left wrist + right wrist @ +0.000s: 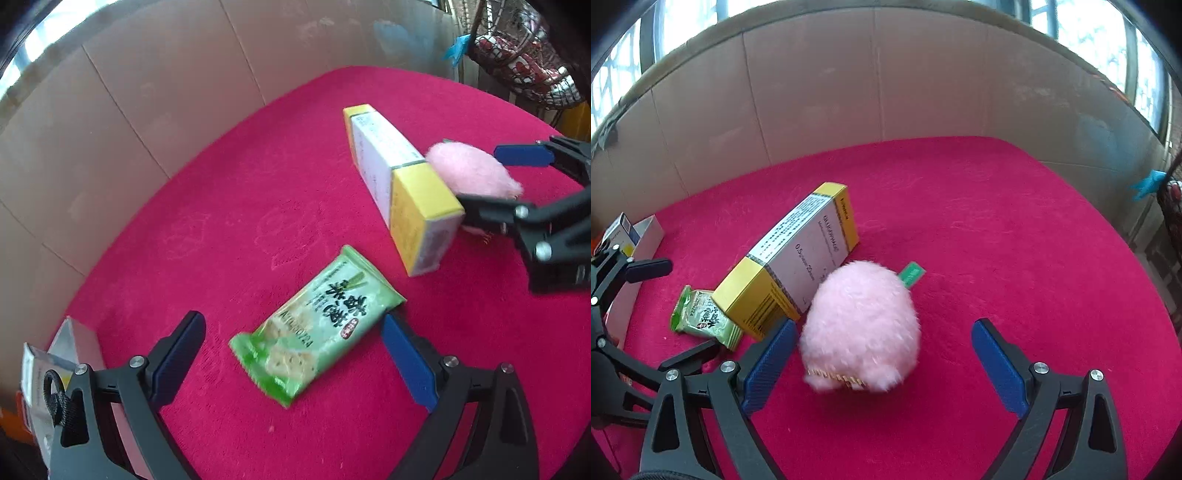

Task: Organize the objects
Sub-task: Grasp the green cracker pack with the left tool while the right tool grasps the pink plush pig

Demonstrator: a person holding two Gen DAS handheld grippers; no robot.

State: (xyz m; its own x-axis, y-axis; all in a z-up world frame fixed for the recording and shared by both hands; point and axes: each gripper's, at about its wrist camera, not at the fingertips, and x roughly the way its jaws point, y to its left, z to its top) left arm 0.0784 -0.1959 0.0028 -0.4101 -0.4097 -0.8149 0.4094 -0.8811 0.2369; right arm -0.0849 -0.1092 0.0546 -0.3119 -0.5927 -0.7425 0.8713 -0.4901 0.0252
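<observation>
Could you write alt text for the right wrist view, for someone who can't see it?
A fluffy pink pom-pom lies on a red cloth between the open jaws of the right gripper. Left of it lie a yellow-and-white box and a green snack packet.

The red-covered desk [1015,229] lies bare across its far and right parts, so a gripper could pass freely there up to the beige panel wall [820,92] that closes off the back. Toward the left the way is crowded: the long yellow-and-white box [798,258] lies slantwise, with the pink plush ball [860,325] just beside its near end and the green snack packet [317,325] close by on its other side. A small open carton [646,236] stands at the desk's left edge. A wire basket [524,55] blocks the far right corner.
</observation>
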